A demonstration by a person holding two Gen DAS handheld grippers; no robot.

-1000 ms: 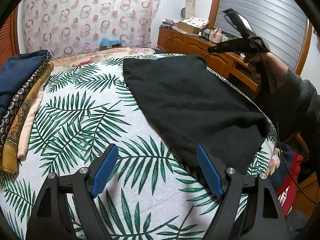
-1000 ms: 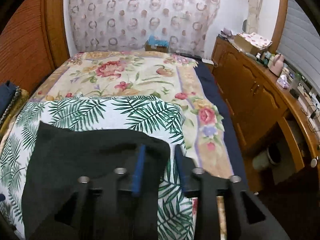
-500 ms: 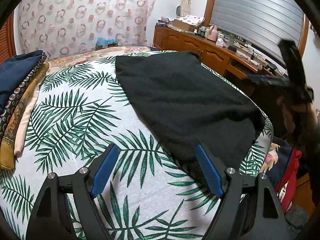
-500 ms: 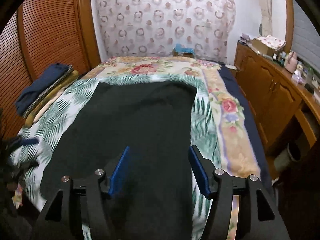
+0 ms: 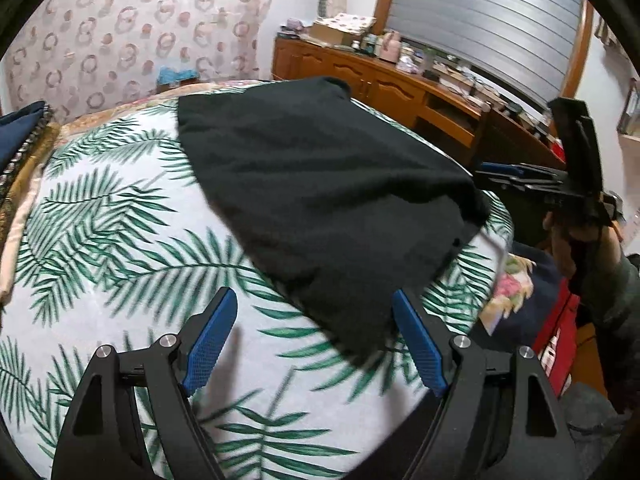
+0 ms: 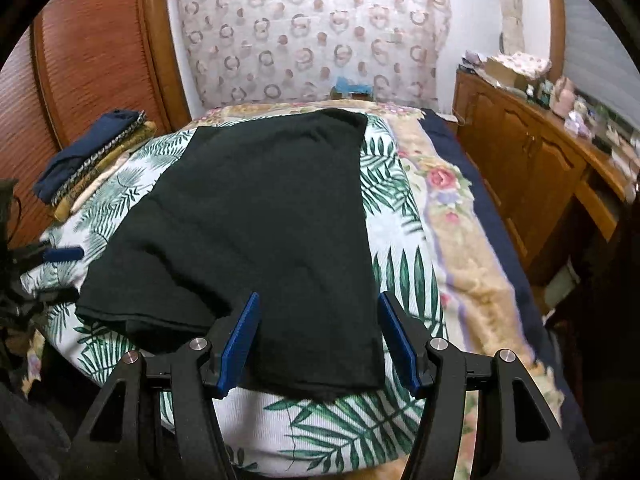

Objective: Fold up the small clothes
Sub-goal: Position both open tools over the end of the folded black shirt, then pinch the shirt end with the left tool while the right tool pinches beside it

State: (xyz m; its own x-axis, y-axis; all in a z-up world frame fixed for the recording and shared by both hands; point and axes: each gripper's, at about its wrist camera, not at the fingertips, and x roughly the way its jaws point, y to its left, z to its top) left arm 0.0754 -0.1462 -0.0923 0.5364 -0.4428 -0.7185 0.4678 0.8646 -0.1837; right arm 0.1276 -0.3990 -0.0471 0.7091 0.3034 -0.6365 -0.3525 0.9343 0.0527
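Note:
A black garment [image 6: 260,208] lies flat on the palm-leaf sheet [image 6: 400,240], a long strip running away from me. My right gripper [image 6: 318,300] hovers open over its near end, with the blue pads either side of the cloth and not pressing it. In the left wrist view the same garment [image 5: 320,184] crosses the sheet [image 5: 120,220]. Its near corner lies between the open fingers of my left gripper [image 5: 314,304]. The right gripper [image 5: 520,172] shows side-on at the garment's right end, held by a hand [image 5: 580,240]. The left gripper [image 6: 60,256] appears at the bed's left edge.
A stack of folded clothes [image 6: 88,152] sits at the bed's far left, also seen as folded clothes [image 5: 20,128]. A wooden dresser [image 6: 540,168] with clutter runs along the right. Wooden wardrobe doors [image 6: 92,52] stand on the left. A floral quilt [image 6: 460,240] lies under the sheet. Red and dark items [image 5: 556,340] lie beside the bed.
My right gripper stood narrow at the garment's far corner; it has opened wider and drawn back to the garment's near end. My left gripper has slid a little toward the garment's corner.

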